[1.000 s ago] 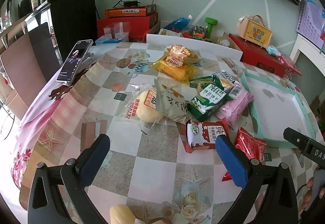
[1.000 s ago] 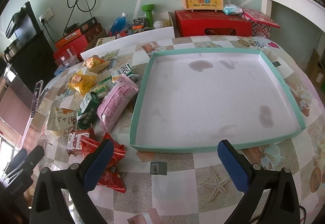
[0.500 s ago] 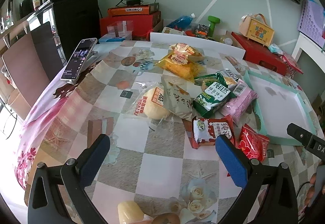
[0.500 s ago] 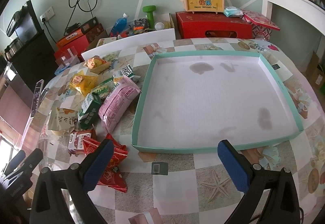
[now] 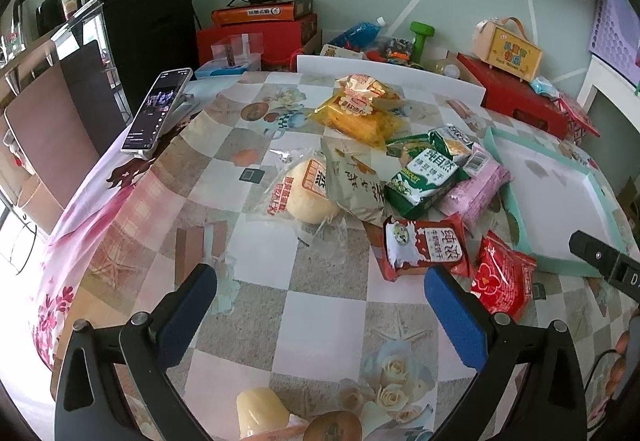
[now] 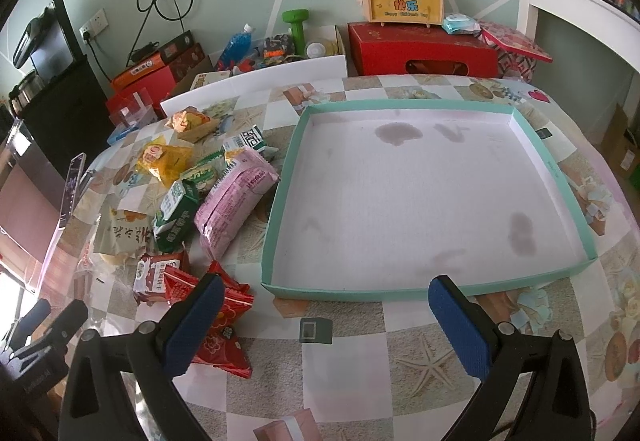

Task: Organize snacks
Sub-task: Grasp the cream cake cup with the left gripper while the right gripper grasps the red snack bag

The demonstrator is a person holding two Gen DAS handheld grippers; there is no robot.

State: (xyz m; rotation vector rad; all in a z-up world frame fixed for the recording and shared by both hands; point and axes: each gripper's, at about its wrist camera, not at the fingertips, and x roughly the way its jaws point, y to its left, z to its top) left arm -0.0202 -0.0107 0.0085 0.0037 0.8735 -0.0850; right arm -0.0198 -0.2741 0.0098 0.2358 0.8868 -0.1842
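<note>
A heap of snack packets lies on the checkered table: a yellow bag (image 5: 360,117), a bun in clear wrap (image 5: 308,193), a beige packet (image 5: 356,185), a green milk pack (image 5: 424,177), a pink pack (image 5: 476,189), a red-and-white packet (image 5: 424,249) and red packets (image 5: 502,277). My left gripper (image 5: 320,317) is open and empty, above the table in front of them. My right gripper (image 6: 326,321) is open and empty before the near rim of a teal-edged empty tray (image 6: 552,165). The red packets (image 6: 224,317) lie by its left finger.
A phone (image 5: 158,113) leans on a stand at the table's left edge. A white board (image 6: 256,85) stands along the far edge, with red boxes (image 6: 420,49) and clutter behind. A yellow object (image 5: 260,411) lies at the near edge. A small black tag (image 6: 316,330) lies before the tray.
Both grippers have drawn back and up a little, so the snacks and tray appear slightly farther. Nothing was taken or released.
</note>
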